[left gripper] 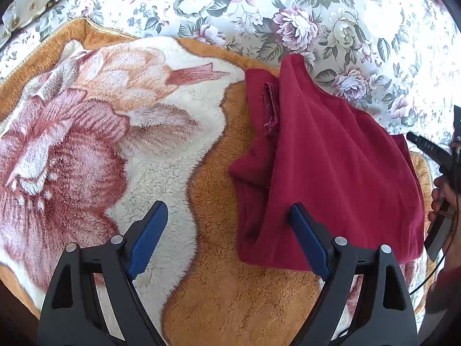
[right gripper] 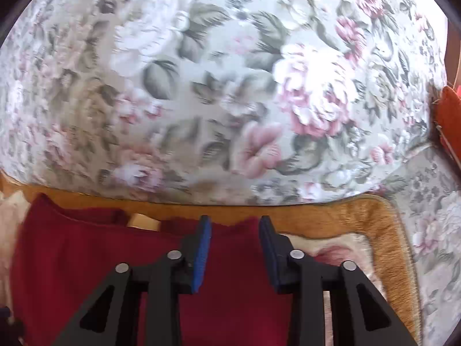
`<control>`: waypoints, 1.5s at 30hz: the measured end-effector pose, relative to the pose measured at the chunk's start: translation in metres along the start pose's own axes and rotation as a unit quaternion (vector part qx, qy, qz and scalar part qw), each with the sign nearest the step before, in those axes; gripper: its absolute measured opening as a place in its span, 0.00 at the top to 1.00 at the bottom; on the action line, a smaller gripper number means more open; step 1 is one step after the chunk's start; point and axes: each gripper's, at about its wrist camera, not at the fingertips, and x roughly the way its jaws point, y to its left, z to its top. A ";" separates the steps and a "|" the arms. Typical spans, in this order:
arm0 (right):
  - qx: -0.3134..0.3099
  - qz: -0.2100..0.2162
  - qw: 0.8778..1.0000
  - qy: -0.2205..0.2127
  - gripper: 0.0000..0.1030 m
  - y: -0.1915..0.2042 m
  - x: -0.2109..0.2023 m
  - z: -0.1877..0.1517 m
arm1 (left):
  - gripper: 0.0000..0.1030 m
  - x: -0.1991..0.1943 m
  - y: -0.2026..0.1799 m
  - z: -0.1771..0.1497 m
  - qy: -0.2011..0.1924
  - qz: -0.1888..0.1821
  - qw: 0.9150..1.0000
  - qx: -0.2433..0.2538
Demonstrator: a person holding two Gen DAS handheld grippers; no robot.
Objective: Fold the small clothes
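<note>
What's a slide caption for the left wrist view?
Open left gripper above dark red garment on fleece blanket.

One red garment (left gripper: 331, 158), one fleece blanket (left gripper: 115, 132), one floral bedsheet (left gripper: 259, 8), two tools.

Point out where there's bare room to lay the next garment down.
The plush blanket lies bare left of the red garment, ahead of the left gripper. The floral bedspread beyond is also free. The right side is crowded: the garment and the right gripper.

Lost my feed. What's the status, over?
Left gripper open, empty. Right gripper open above dark red garment. Garment partly folded on fleece blanket. Nothing obstructing.
</note>
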 end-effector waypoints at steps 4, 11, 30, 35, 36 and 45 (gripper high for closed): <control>-0.003 0.038 0.998 0.056 0.70 -0.017 0.034 -0.006 | 0.16 0.011 -0.008 0.003 0.010 0.005 1.000 0.006; 0.000 -0.002 0.998 0.057 0.93 -0.017 0.057 -0.009 | 0.16 0.015 -0.008 0.004 0.013 0.007 1.000 0.008; -0.072 0.318 0.944 0.044 0.86 0.218 -0.048 -0.015 | 0.15 0.014 -0.004 -0.004 -0.001 0.019 1.000 0.018; -0.114 0.296 0.947 0.050 0.86 0.241 -0.028 -0.018 | 0.15 0.019 -0.008 -0.006 0.000 0.027 0.999 0.037; -0.116 0.294 0.947 0.055 0.86 0.241 -0.024 -0.018 | 0.15 0.019 -0.007 -0.006 0.001 0.026 0.999 0.036; -0.083 0.323 0.940 0.066 0.83 0.227 -0.022 -0.014 | 0.01 0.028 -0.010 -0.007 0.014 0.017 0.999 0.049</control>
